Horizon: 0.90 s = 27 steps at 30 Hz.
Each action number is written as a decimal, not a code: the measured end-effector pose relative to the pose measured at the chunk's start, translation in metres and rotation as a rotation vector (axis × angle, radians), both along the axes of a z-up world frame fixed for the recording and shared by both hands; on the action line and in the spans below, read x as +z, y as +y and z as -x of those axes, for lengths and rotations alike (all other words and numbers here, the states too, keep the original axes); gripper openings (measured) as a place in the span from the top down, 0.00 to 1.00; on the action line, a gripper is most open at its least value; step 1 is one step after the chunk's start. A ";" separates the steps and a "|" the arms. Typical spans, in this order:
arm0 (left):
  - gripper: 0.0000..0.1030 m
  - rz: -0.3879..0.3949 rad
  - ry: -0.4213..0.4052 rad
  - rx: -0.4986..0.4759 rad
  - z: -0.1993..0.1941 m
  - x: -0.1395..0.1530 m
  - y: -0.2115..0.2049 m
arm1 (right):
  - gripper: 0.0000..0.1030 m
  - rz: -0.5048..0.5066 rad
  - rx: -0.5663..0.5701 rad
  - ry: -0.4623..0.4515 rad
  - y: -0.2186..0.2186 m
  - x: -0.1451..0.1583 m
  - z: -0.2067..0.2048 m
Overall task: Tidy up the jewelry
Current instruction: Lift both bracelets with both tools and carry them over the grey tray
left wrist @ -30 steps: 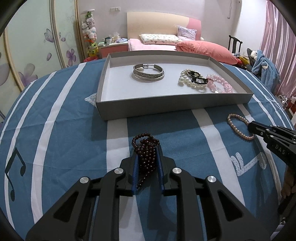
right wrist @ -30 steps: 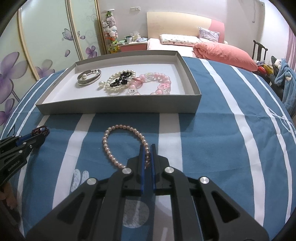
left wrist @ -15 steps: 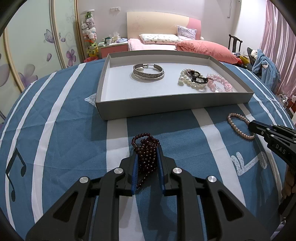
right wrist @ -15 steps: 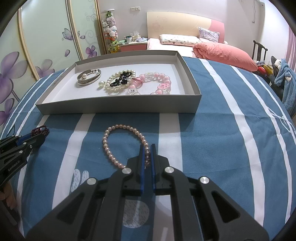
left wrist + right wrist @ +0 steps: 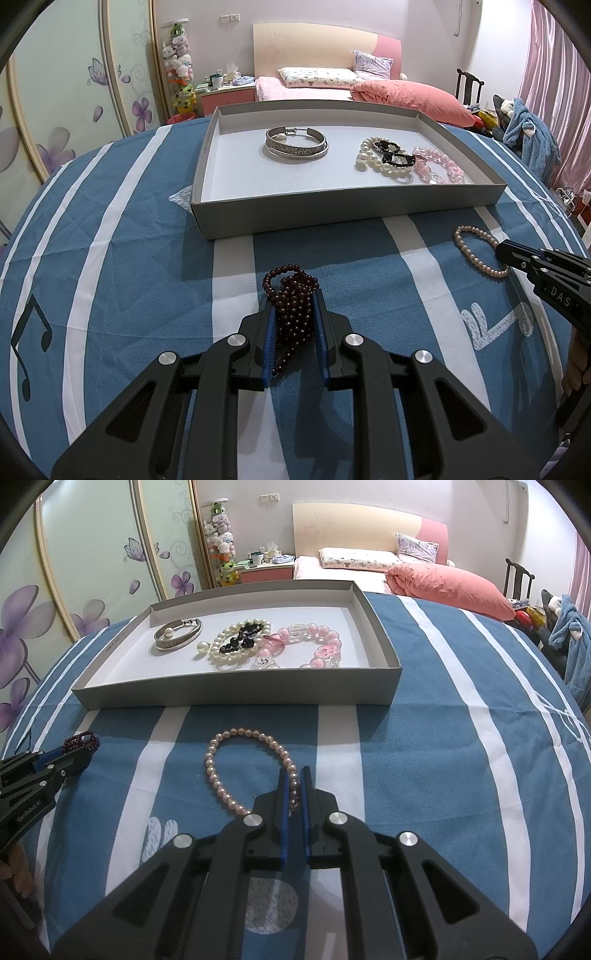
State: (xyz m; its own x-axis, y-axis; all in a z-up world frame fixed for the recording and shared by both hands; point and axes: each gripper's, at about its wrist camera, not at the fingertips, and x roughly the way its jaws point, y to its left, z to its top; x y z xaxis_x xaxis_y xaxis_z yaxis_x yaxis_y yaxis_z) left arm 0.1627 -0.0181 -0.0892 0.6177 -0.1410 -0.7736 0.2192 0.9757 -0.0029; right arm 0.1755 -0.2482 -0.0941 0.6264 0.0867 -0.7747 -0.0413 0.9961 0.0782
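Jewelry split between tray and tabletop. Dark red bead bracelet [image 5: 291, 314] sits bunched between the left tool [image 5: 294, 308] pads, clamped narrow on it; the bunch runs lengthwise along the fingers, pointing toward the tray, with a small loop sticking out past the tips and a short strand trailing back. Pink pearl bracelet [image 5: 236, 771] lies flat on the blue striped cloth [image 5: 424, 757], an elongated oval with its long axis running from the near side toward the tray, leaning slightly left; its near right stretch is pinched in the right tool [image 5: 294, 775], jaws almost fully together on the beads. Grey tray [image 5: 236, 694] sits just beyond both bracelets, long side facing the tools. Inside: silver bangle [image 5: 296, 148] at left, lying flat, well apart from the rest; white pearl bracelet [image 5: 373, 162], black bead piece [image 5: 393, 153] lying on it, and pink bead bracelet [image 5: 439, 166] clustered touching at right. Both tools point down at the cloth, well apart from each other.
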 end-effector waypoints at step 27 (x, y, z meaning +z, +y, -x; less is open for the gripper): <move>0.87 0.111 -0.162 0.057 0.035 0.030 0.011 | 0.94 -0.303 -0.047 -0.252 -0.016 0.052 0.040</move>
State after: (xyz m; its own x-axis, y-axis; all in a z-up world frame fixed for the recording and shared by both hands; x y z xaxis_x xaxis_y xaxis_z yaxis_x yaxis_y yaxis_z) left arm 0.1274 -0.0071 -0.0591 0.7424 -0.1811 -0.6450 0.1698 0.9822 -0.0803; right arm 0.1359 -0.2641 -0.0416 0.8024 0.2546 -0.5398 -0.0521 0.9309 0.3616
